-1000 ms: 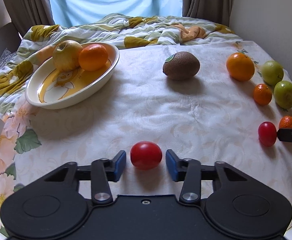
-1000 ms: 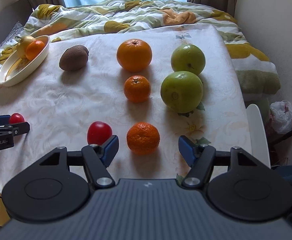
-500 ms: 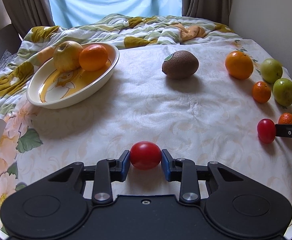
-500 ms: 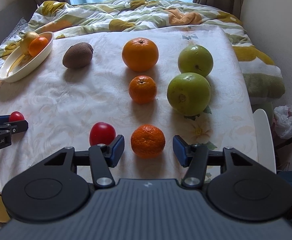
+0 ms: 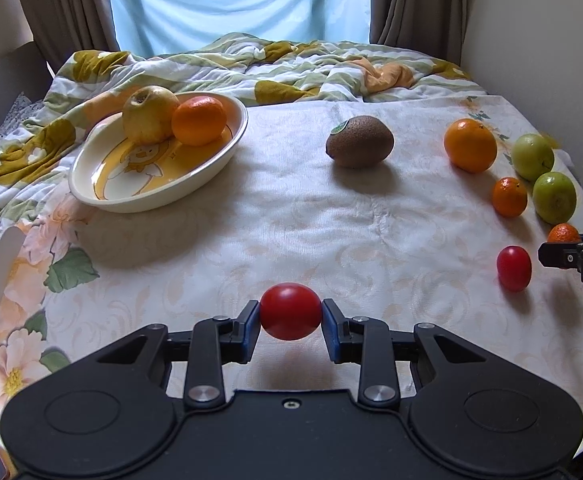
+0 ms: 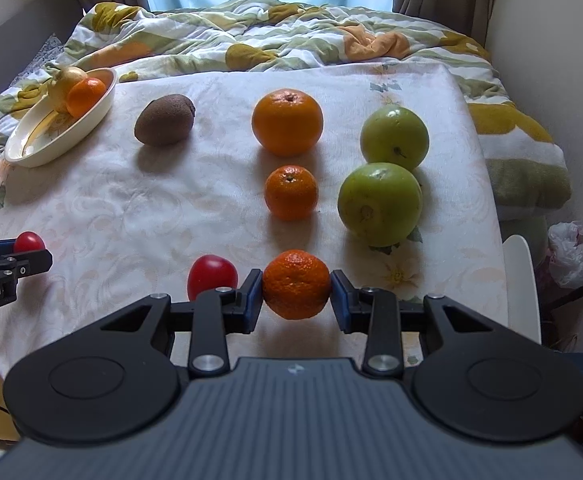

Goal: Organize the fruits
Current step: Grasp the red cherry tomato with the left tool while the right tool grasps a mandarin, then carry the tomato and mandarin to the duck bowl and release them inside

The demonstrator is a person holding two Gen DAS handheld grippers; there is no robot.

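My left gripper (image 5: pixel 290 321) is shut on a red tomato (image 5: pixel 290 317) and holds it just above the white cloth near the front edge. My right gripper (image 6: pixel 296 295) is shut on a small mandarin (image 6: pixel 296 284) at the cloth's front right. A second red tomato (image 6: pixel 212 276) lies just left of the right gripper. A cream oval dish (image 5: pixel 211 162) at the back left holds a yellow apple (image 5: pixel 149 114) and an orange (image 5: pixel 198 120). A brown kiwi (image 5: pixel 360 142) lies at mid back.
A big orange (image 6: pixel 287 122), a small mandarin (image 6: pixel 291 192) and two green apples (image 6: pixel 379 204) (image 6: pixel 394 136) lie in rows on the right. A rumpled quilt (image 5: pixel 291 64) lies behind the cloth. A white chair back (image 6: pixel 525 276) stands at the right edge.
Both grippers closed: the left onto the tomato, the right onto the near mandarin. Both were open around their fruit a second ago. The left has lifted slightly.
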